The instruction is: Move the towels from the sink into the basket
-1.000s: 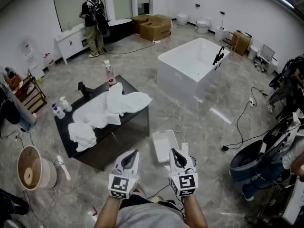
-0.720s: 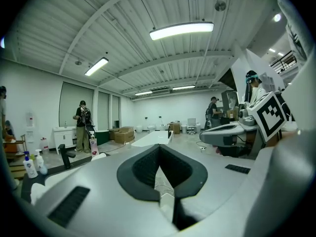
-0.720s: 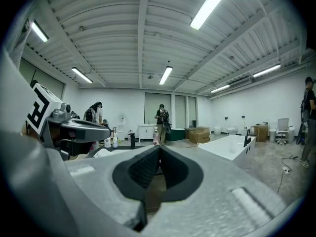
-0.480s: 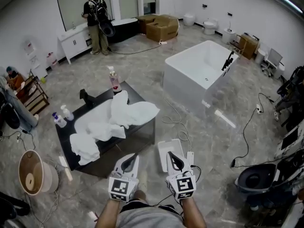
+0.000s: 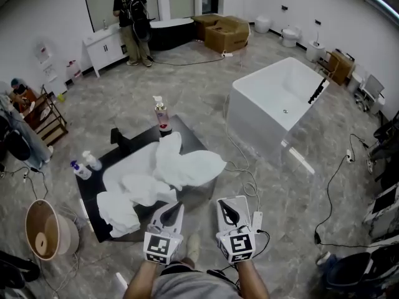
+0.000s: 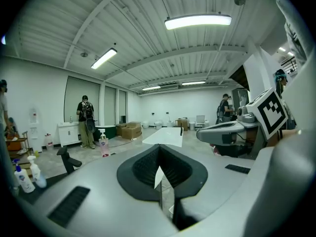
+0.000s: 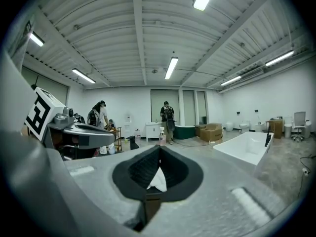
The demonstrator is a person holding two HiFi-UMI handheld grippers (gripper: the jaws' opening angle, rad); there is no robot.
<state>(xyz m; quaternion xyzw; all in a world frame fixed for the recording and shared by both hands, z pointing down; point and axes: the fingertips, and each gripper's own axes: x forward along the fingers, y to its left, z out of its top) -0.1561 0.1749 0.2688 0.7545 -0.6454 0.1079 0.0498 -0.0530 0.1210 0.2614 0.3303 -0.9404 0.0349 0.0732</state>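
Several white towels [image 5: 159, 173] lie heaped in and over a black sink unit [image 5: 93, 189] on the floor, one draped off its right side. A round wicker basket [image 5: 40, 235] stands to the left of the unit. My left gripper [image 5: 171, 208] and right gripper [image 5: 228, 206] are held side by side at the bottom of the head view, just short of the unit's near edge. Both are shut and hold nothing. In the left gripper view my left gripper [image 6: 159, 158] has its jaws together, and so does my right gripper [image 7: 159, 162] in the right gripper view.
A pink soap bottle [image 5: 161, 113], a black tap [image 5: 118, 138] and two spray bottles [image 5: 83, 166] stand on the unit. A white bin [image 5: 244, 205] sits by the right gripper, cables [image 5: 246, 179] beyond it. A white bathtub [image 5: 280, 101] is at right. A person [image 5: 133, 17] stands far back.
The view has moved forward, so the sink unit and towels are now closer to both grippers. Both grippers stayed shut and side by side.
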